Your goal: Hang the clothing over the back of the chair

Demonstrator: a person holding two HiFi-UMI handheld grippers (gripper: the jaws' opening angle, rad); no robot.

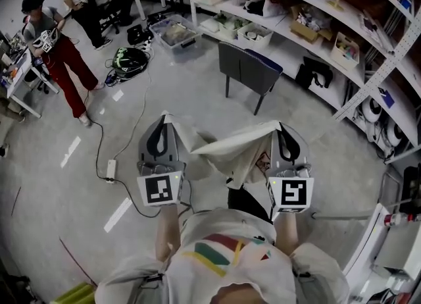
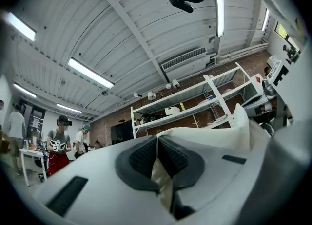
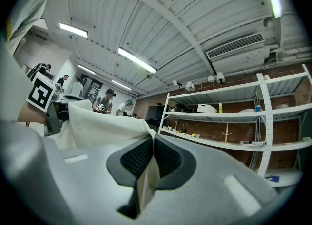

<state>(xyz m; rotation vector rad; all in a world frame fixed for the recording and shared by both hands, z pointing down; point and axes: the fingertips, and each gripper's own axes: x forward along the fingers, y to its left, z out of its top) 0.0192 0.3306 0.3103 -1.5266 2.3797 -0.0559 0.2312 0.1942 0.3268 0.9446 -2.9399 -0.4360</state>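
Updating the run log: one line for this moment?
left claw: shut on white garment | right claw: shut on white garment | chair: ahead, back bare

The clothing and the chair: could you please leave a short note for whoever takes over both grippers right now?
Left gripper: shut on one edge of the cream clothing.
Right gripper: shut on the opposite edge.
Clothing: held up and stretched between the two grippers in front of the person, its middle sagging.
Chair: stands ahead, well apart from the clothing, nothing seen on its back.
Done: clothing gripped and spread.
Left: carry it to the chair, drape it over the backrest, open both grippers.
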